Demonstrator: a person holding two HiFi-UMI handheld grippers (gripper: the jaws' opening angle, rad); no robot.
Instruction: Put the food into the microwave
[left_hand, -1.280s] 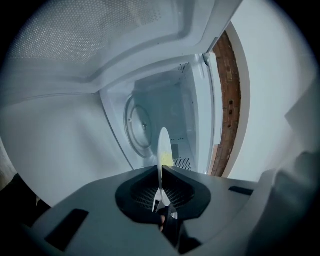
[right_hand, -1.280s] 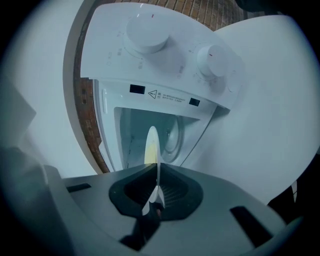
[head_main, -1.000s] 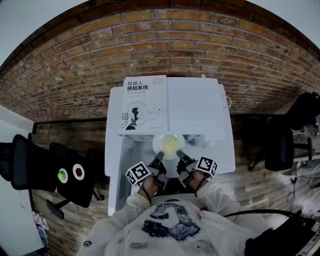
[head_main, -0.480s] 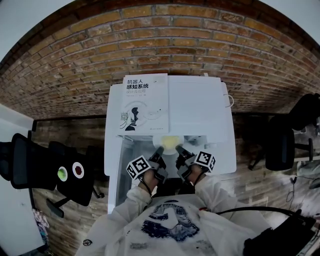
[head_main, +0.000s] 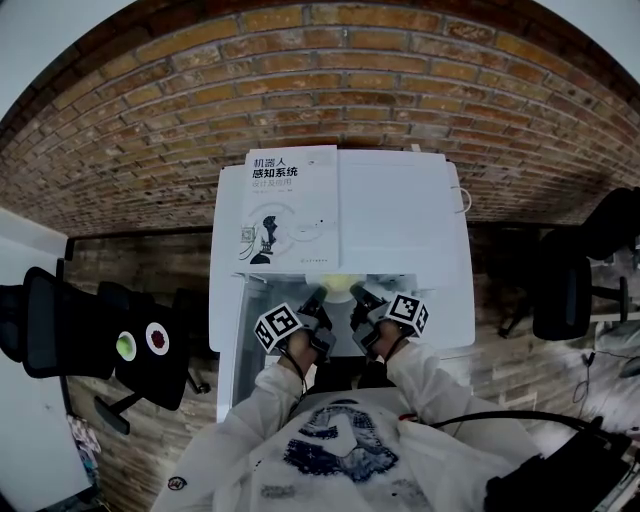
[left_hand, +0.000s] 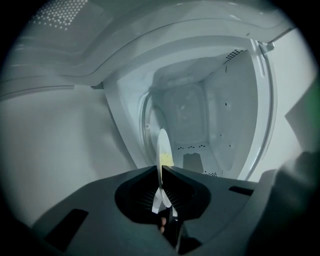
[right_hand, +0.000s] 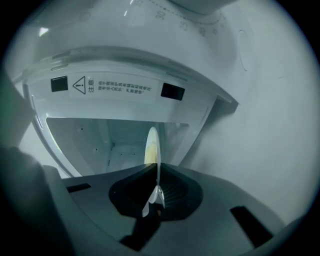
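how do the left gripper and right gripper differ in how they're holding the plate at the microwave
The left gripper clamps the plate's left rim; the right gripper clamps its right rim. The left gripper sits on the side of the open door; the right gripper sits on the side away from it. Shared: both are shut on the plate with the yellow food, and both point into the microwave cavity.

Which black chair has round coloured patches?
The chair closest to the microwave's left in the head view, with one green and one red round patch; the far-left chair and the right chair are plain black.
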